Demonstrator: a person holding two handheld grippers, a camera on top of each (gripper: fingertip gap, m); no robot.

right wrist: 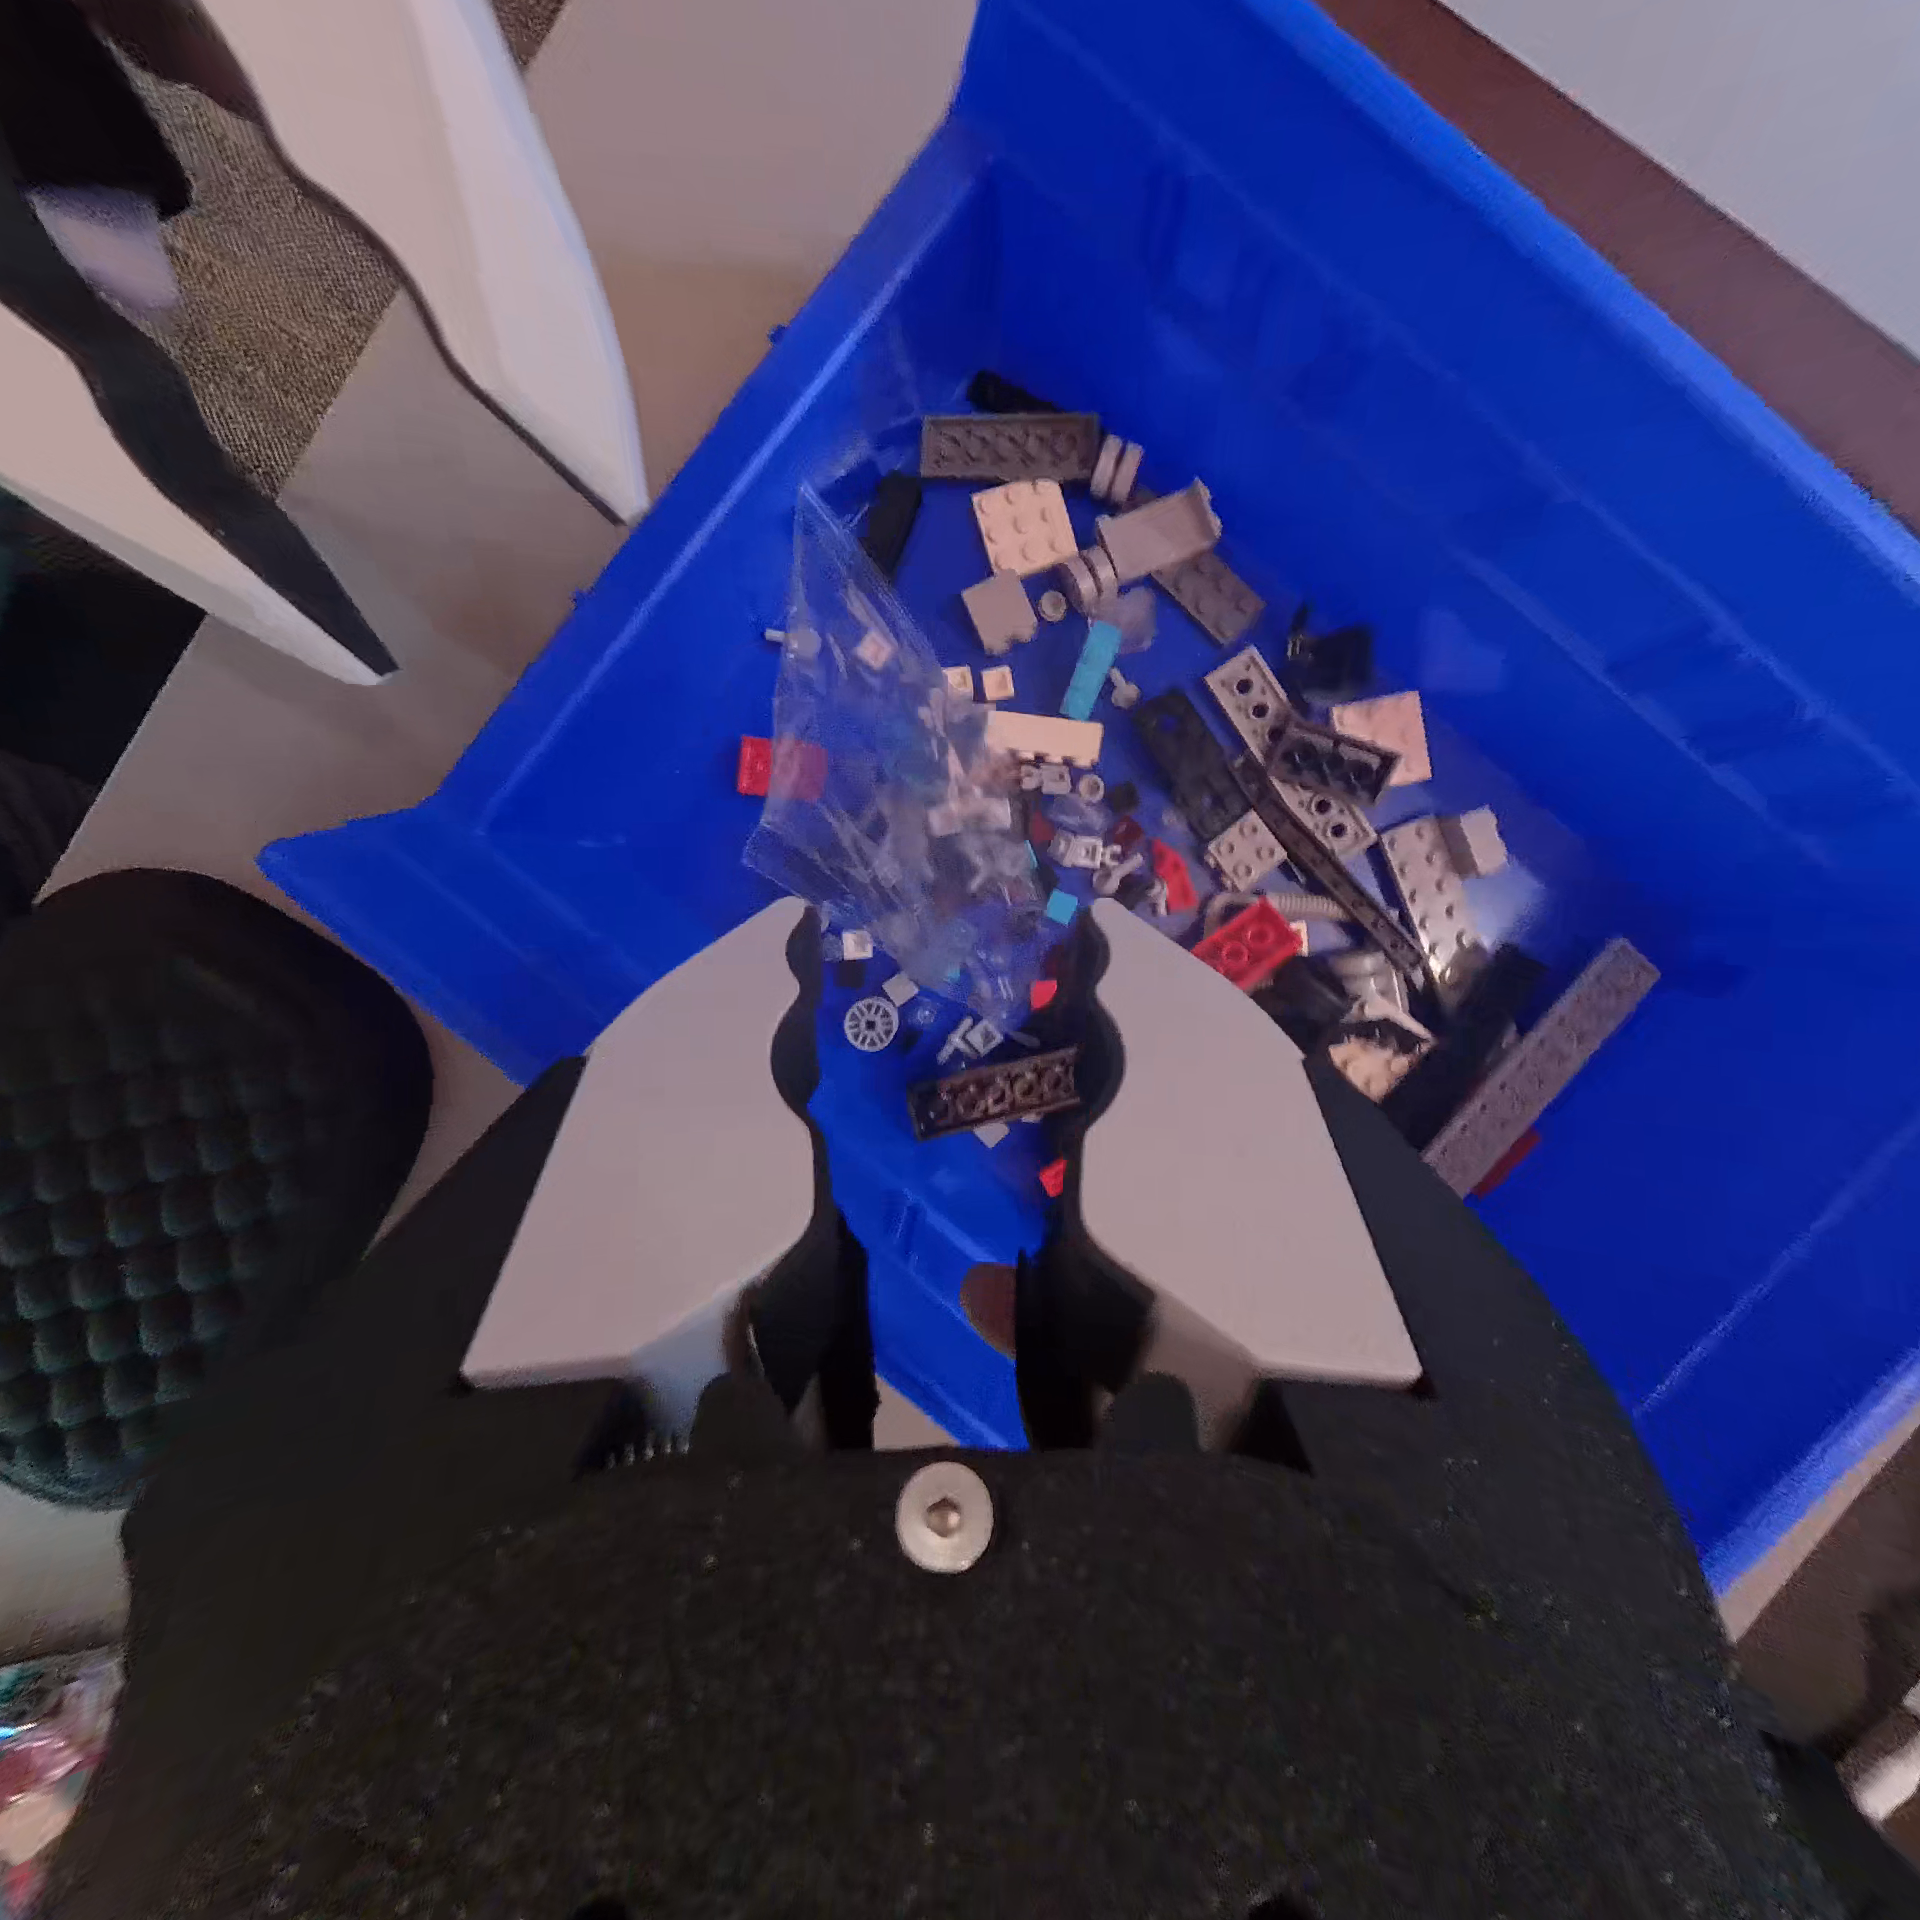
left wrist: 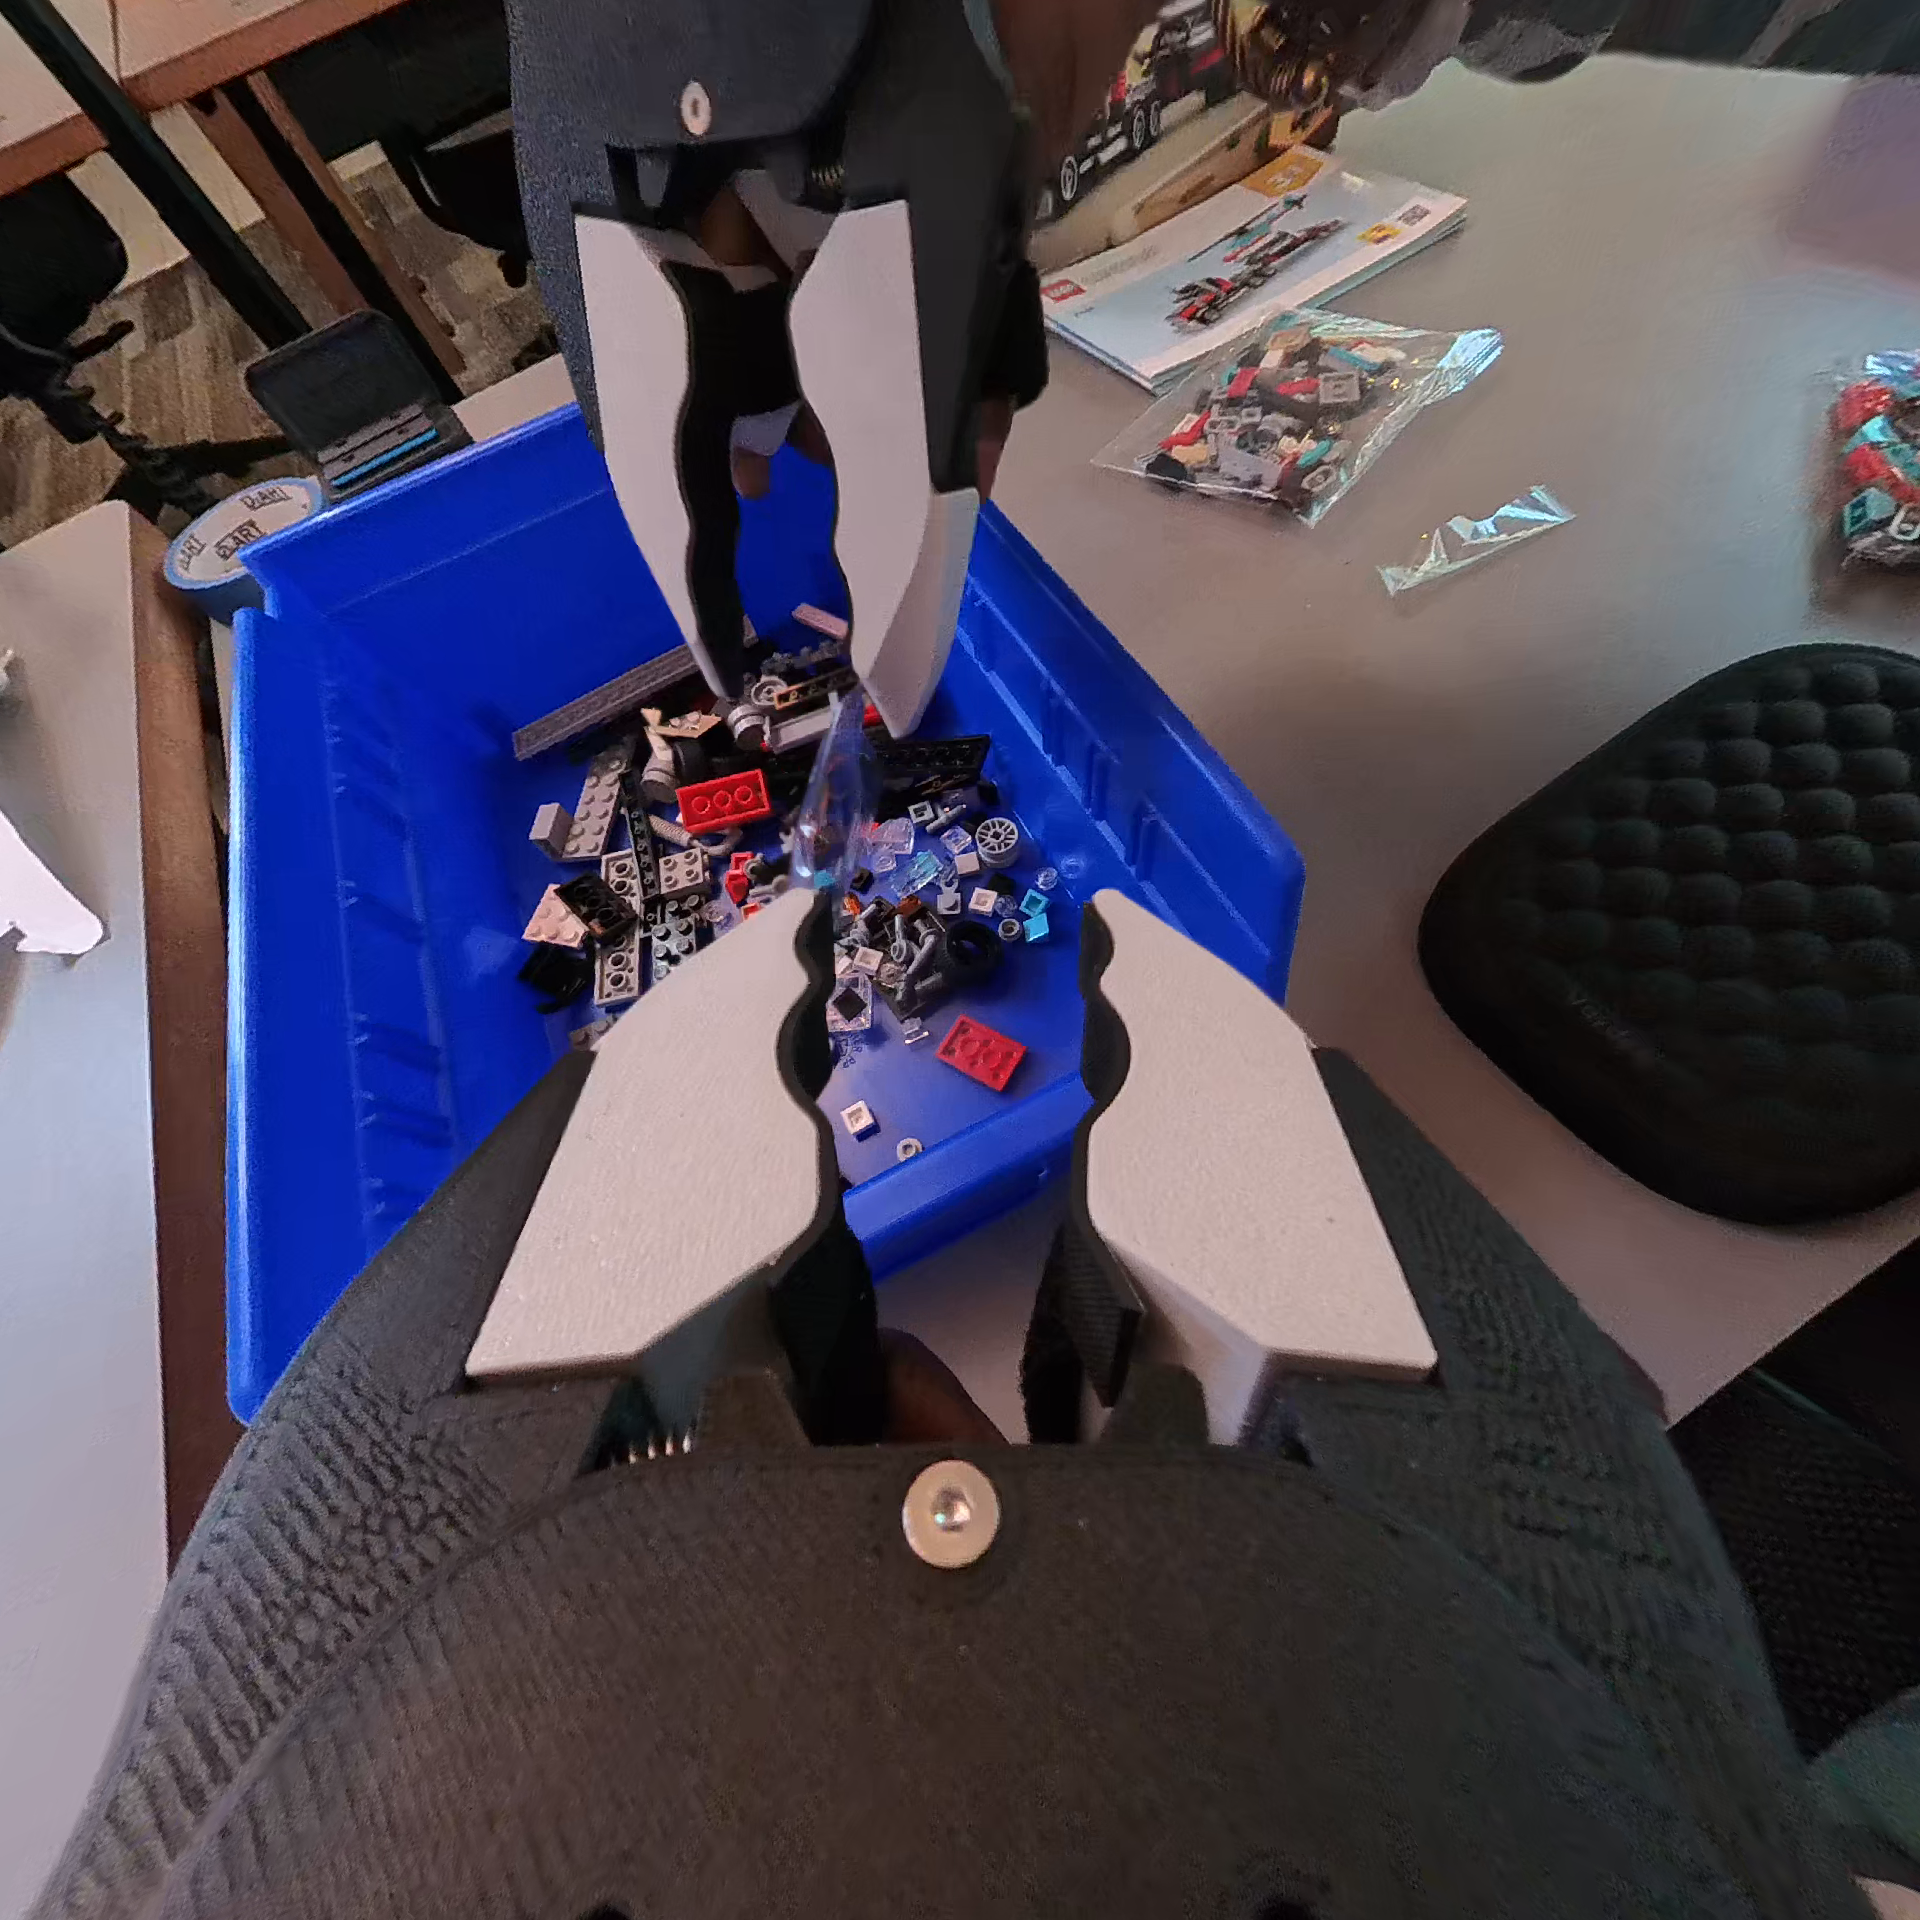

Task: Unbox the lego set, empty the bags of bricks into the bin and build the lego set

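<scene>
A blue bin (left wrist: pixel 416 831) holds several loose bricks (left wrist: pixel 727 862), grey, black, red and clear. My right gripper (left wrist: pixel 816 707) points down into it from above, jaws apart. A clear plastic bag (left wrist: pixel 831 810) with a few small pieces in it hangs between its tips, and I see no pinch on it. In the right wrist view the bag (right wrist: pixel 883 769) lies just ahead of the right gripper (right wrist: pixel 945 914), over the bricks (right wrist: pixel 1247 779) in the bin (right wrist: pixel 1558 520). My left gripper (left wrist: pixel 951 909) is open and empty over the bin's near rim. It also shows in the right wrist view (right wrist: pixel 499 587).
Two full brick bags (left wrist: pixel 1288 410) (left wrist: pixel 1881 468), a torn plastic strip (left wrist: pixel 1475 540), an instruction booklet (left wrist: pixel 1247 270) and the set's box (left wrist: pixel 1164 114) lie on the grey table to the right. A black cushion (left wrist: pixel 1704 935) sits right of the bin. A blue tape roll (left wrist: pixel 223 545) stands behind it.
</scene>
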